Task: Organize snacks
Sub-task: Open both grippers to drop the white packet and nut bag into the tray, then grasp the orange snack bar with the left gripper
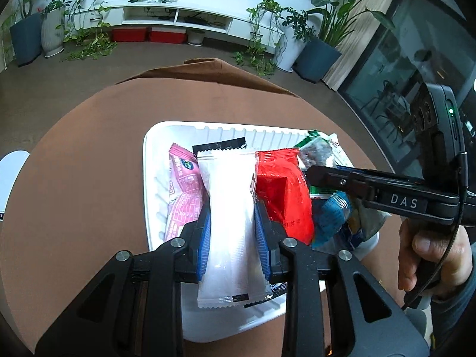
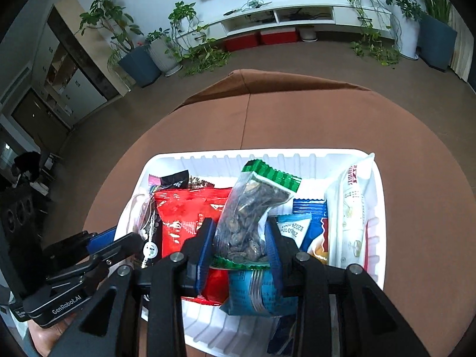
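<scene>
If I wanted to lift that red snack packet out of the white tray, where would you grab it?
Probably by its top crimped edge, coming from above. The red packet stands wedged between the white packet and the seed bag in the white tray, so its flat faces are blocked and only the top is free.

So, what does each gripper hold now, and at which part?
Left gripper: the white packet, pinched across its middle. Right gripper: the clear seed bag, gripped at its lower half. Both are over the white tray.

"DAS" on the right tongs [image 1: 400, 200] – "GenRobot.AI" on the left tongs [image 2: 67, 305]
</scene>
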Motion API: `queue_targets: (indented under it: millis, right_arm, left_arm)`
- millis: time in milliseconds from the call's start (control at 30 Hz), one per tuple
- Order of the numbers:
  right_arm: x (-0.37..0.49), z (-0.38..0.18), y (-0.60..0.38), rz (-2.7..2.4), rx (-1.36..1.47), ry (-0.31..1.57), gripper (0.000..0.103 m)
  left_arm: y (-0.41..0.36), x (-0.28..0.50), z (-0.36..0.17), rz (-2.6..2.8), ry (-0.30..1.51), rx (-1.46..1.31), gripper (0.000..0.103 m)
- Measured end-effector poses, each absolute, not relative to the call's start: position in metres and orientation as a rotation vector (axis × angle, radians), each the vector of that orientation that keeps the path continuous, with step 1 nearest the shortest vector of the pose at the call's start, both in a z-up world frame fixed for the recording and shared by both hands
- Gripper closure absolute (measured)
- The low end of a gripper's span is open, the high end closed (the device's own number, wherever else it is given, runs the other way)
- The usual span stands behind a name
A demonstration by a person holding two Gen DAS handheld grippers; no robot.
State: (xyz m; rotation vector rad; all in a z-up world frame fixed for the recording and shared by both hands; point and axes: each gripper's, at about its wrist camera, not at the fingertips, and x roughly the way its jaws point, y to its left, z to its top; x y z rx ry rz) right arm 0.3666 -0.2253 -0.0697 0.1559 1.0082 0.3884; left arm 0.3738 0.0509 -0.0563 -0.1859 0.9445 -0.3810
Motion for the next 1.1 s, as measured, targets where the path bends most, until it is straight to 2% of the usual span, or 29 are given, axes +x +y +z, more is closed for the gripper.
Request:
queue_targets:
  millis: [67, 133, 167, 200, 533, 600, 633, 667, 700, 767, 933, 1100]
  right_arm:
    - [0.368, -0.070, -0.224, 0.384, 0.147, 1.009, 0.063]
    - [0.368, -0.070, -0.222, 0.381, 0.138, 1.006, 0.062]
    - [0.368, -0.070, -0.221, 0.384, 0.135, 1.008, 0.059]
    - [0.367, -0.069, -0.220, 0.384, 0.134, 1.007, 0.058]
    - [0.350, -0.057, -0.226, 0.370, 0.123, 0.968, 0.048]
    - [0.342, -0.050, -0.230, 0.374, 0.132, 0.947, 0.046]
    - [0.336, -0.045, -0.233, 0.375, 0.140, 0.929, 0.039]
    - [0.328, -0.040, -0.238, 0.375, 0.154, 0.906, 0.031]
    - [0.319, -0.035, -0.244, 0.375, 0.176, 0.880, 0.028]
    - [0.300, -0.027, -0.258, 0.371, 0.225, 0.834, 0.018]
    - [0.240, -0.025, -0.297, 0.318, 0.347, 0.733, 0.006]
    - [0.182, -0.047, -0.330, 0.249, 0.424, 0.725, 0.006]
  left_arm:
    - [0.047, 0.374, -0.056, -0.377, 0.943, -0.173, 0.073]
    - [0.044, 0.374, -0.058, -0.374, 0.946, -0.165, 0.061]
    - [0.043, 0.374, -0.058, -0.372, 0.946, -0.163, 0.052]
    - [0.043, 0.373, -0.059, -0.372, 0.945, -0.163, 0.050]
    - [0.045, 0.359, -0.046, -0.379, 0.899, -0.169, 0.048]
    - [0.045, 0.351, -0.040, -0.381, 0.875, -0.169, 0.037]
    - [0.046, 0.347, -0.036, -0.383, 0.866, -0.169, 0.033]
    - [0.045, 0.341, -0.034, -0.386, 0.858, -0.164, 0.022]
    - [0.042, 0.334, -0.032, -0.395, 0.848, -0.149, 0.010]
    - [0.036, 0.318, -0.029, -0.409, 0.830, -0.120, 0.000]
    - [0.021, 0.285, -0.034, -0.415, 0.856, -0.096, 0.000]
    - [-0.002, 0.247, -0.039, -0.469, 0.858, -0.052, 0.000]
